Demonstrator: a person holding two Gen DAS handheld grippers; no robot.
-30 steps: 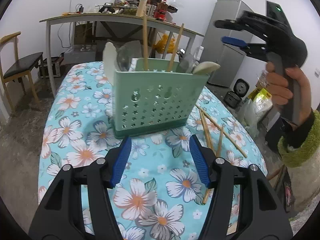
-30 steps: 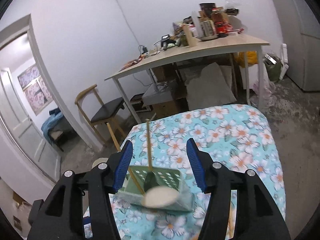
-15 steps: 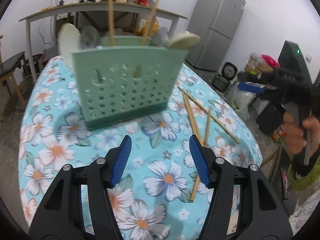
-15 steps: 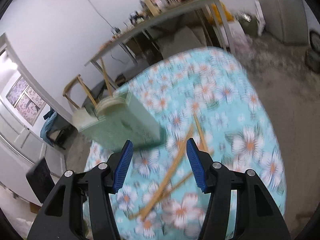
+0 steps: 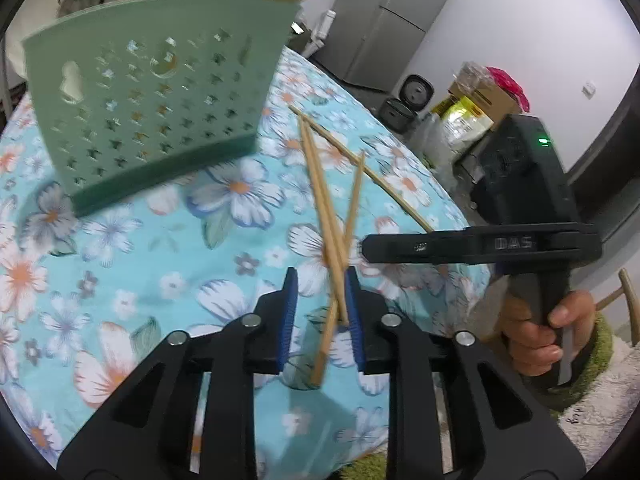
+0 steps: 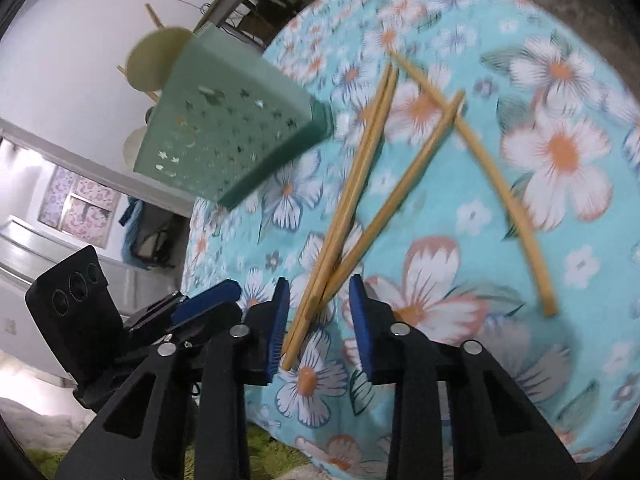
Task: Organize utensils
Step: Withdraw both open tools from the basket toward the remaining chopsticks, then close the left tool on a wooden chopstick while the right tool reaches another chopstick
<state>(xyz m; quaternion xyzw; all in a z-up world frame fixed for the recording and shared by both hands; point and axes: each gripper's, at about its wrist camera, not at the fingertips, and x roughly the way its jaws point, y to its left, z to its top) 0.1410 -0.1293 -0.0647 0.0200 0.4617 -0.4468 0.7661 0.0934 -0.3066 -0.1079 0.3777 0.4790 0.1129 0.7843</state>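
Observation:
Several wooden chopsticks lie loose on the floral tablecloth point(image 5: 120, 240). A crossed pair point(image 5: 320, 192) and a single stick point(image 5: 354, 204) run between the blue pads of my left gripper point(image 5: 322, 304). Its jaws are closing and do not pinch the sticks. The same pair point(image 6: 352, 184) and single stick point(image 6: 408, 176) end between the closing jaws of my right gripper point(image 6: 320, 312), also unpinched. Another chopstick point(image 6: 508, 200) lies apart to the right. The green perforated utensil holder point(image 5: 152, 100) stands behind with spoons and chopsticks in it. The two grippers face each other closely, and each view shows the other: right gripper point(image 5: 366, 246), left gripper point(image 6: 224, 296).
The round table's edge drops off just beyond the chopsticks. A grey fridge point(image 5: 384, 16), two rice cookers point(image 5: 416, 90), boxes and bags point(image 5: 480, 100) and a black box with a green light point(image 5: 520, 168) stand on the floor. A hand point(image 5: 532, 332) holds the right gripper.
Both grippers have come down to the chopsticks, the right one dropping from above the holder. Both pairs of jaws have narrowed around the crossed sticks.

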